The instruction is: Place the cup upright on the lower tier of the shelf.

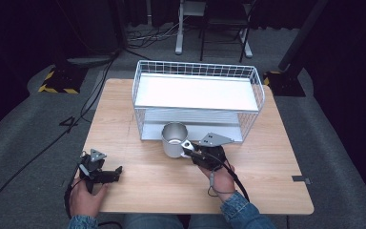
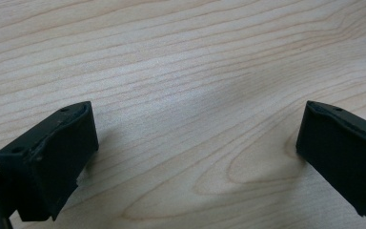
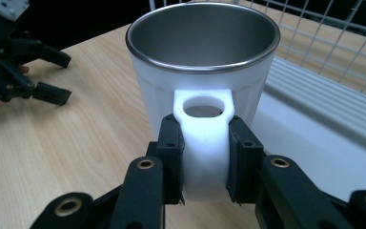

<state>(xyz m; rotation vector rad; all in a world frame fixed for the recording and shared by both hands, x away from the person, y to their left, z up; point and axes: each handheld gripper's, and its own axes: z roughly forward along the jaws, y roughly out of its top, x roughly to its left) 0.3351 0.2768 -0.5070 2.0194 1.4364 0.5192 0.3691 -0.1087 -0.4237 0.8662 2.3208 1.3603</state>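
A white mug (image 1: 174, 140) with a steel rim and steel inside stands upright on the wooden table (image 1: 138, 186), just in front of the lower shelf of a white wire rack (image 1: 198, 98). The right gripper (image 1: 189, 149) has the mug by its handle (image 3: 205, 143): in the right gripper view both black pads press flat against the sides of the white loop, one on each side, so the jaws stand narrow and clamped on it. The person's right hand (image 1: 221, 179), in a denim sleeve, holds that gripper low over the table, with the grey three-cornered plate above it.

The left gripper (image 1: 116, 172) rests near the table's front left corner, well apart from the mug, held in the left hand (image 1: 86, 198). In the left gripper view its jaws stand wide, with bare wood grain between them.

The mug carries no readable brand or label on the side that faces me, and I can make out no writing on the rack or the grippers either.
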